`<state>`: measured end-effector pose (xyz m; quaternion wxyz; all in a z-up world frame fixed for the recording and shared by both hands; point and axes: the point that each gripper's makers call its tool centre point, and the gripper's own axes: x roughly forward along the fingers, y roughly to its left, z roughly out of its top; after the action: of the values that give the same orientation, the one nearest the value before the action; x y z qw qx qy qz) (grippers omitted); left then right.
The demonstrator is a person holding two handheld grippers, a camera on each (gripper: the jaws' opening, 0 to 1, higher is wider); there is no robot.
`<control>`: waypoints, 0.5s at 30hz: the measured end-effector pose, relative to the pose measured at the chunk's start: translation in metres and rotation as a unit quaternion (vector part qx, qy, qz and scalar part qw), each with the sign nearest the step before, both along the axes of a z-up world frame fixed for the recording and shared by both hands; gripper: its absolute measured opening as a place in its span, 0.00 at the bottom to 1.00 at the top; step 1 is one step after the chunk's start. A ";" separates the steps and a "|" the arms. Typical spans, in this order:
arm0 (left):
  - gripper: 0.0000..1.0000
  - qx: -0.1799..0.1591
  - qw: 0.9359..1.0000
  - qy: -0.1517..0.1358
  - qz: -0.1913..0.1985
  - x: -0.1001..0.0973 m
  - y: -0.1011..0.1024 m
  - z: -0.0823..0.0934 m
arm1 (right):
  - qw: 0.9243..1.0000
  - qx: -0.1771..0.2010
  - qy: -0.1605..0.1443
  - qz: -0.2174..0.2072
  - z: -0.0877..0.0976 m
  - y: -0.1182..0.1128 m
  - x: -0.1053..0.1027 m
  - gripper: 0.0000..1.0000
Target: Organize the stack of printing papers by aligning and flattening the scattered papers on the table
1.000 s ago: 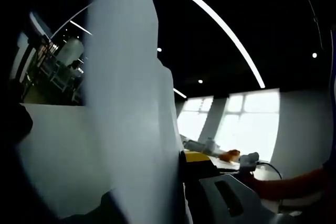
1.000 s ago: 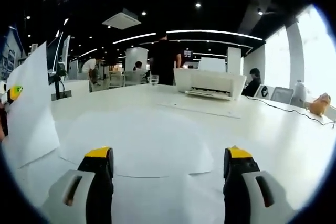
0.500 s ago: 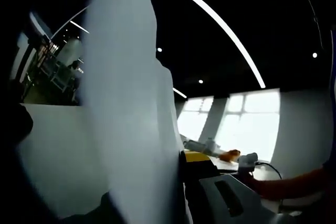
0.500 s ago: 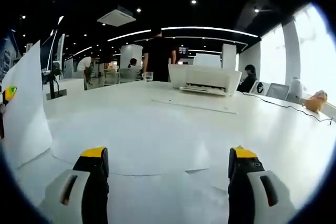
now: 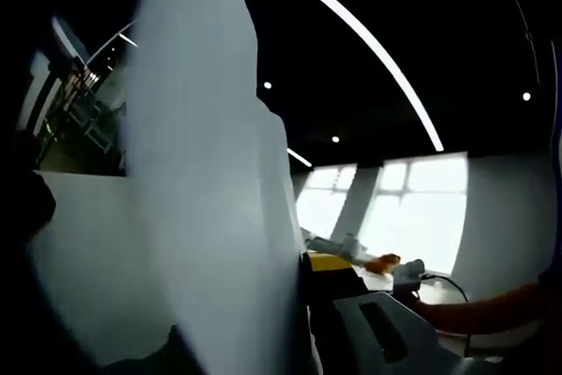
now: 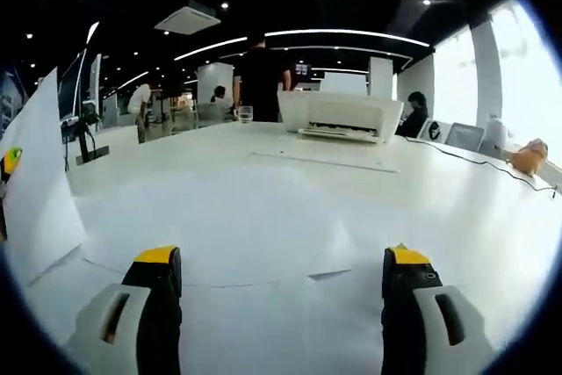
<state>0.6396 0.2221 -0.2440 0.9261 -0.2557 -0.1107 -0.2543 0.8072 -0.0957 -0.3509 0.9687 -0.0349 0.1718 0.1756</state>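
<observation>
Open-plan office, dark ceiling with long light strips, bright windows along one side. Broad white worktop (image 6: 457, 217) carries flat white printing paper sheets (image 6: 219, 234) just ahead of the right gripper (image 6: 281, 283). Further back: white desktop printer (image 6: 342, 116), one loose flat sheet (image 6: 320, 161) in front of it, clear drinking glass (image 6: 245, 114) to its left, black cable (image 6: 474, 164) running off right toward a small orange soft toy (image 6: 529, 157). People standing and seated behind the worktop.

Right gripper: level, low over the worktop, pointing toward the printer. Yellow-tipped fingers (image 6: 156, 270) spread wide, nothing between them; the near edge of the flat sheets lies between the two tips.

Left gripper (image 5: 299, 305): pitched up, camera sees mostly ceiling. White held-up paper sheet (image 5: 211, 182) stands on edge right at the lens, blurred; its lower part runs down beside the yellow fingertip (image 5: 329, 263). Fingers look pinched on it, but the second one is hidden behind the sheet. Same sheet appears in the right gripper view at far left, upright with its lower edge at the worktop.

Versus 0.5 s ago: right gripper view has barely shifted, finger spacing unchanged. Left gripper view rolled slightly; sheet remains upright in the same hold.
</observation>
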 end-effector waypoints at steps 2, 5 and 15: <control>0.07 -0.001 1.000 -0.001 -0.001 0.000 0.000 0.000 | 1.000 0.000 0.003 -0.001 -0.001 0.000 0.000 0.90; 0.07 0.001 1.000 -0.001 -0.002 0.000 0.000 0.000 | 1.000 0.002 0.005 -0.001 -0.002 0.000 0.000 0.90; 0.07 0.005 1.000 -0.002 -0.002 -0.001 -0.001 0.000 | 1.000 0.008 0.006 -0.006 -0.001 -0.001 0.000 0.90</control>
<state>0.6389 0.2211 -0.2441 0.9267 -0.2505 -0.1111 -0.2573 0.8073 -0.0963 -0.3520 0.9690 -0.0246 0.1764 0.1713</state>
